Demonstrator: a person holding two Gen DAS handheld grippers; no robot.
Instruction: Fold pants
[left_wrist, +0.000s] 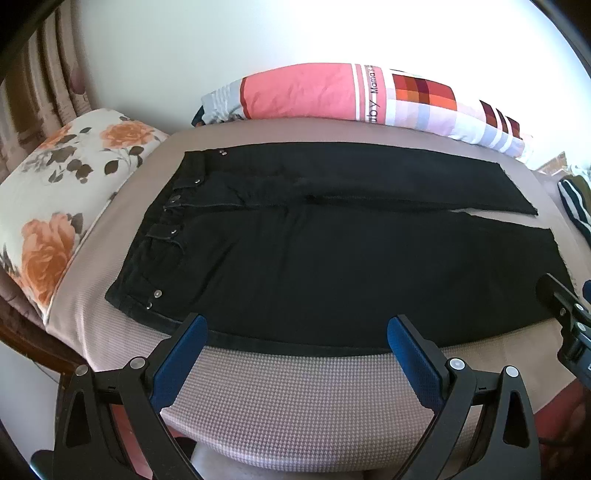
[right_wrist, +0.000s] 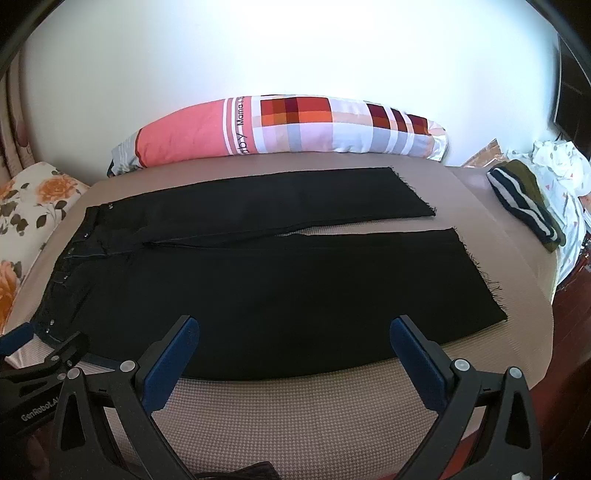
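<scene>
Black pants lie flat across the bed, waistband with silver buttons to the left, both frayed leg hems to the right, the legs side by side with a thin gap. My left gripper stands open at the pants' near edge, close to the waist end. My right gripper is open too, over the near edge of the closer leg. Nothing sits between either pair of blue-padded fingers. Each gripper shows at the edge of the other's view.
A pinkish-beige bedcover spreads under the pants. A floral pillow lies left. A pink and checked pillow rests against the white wall. Striped dark clothes lie at the right.
</scene>
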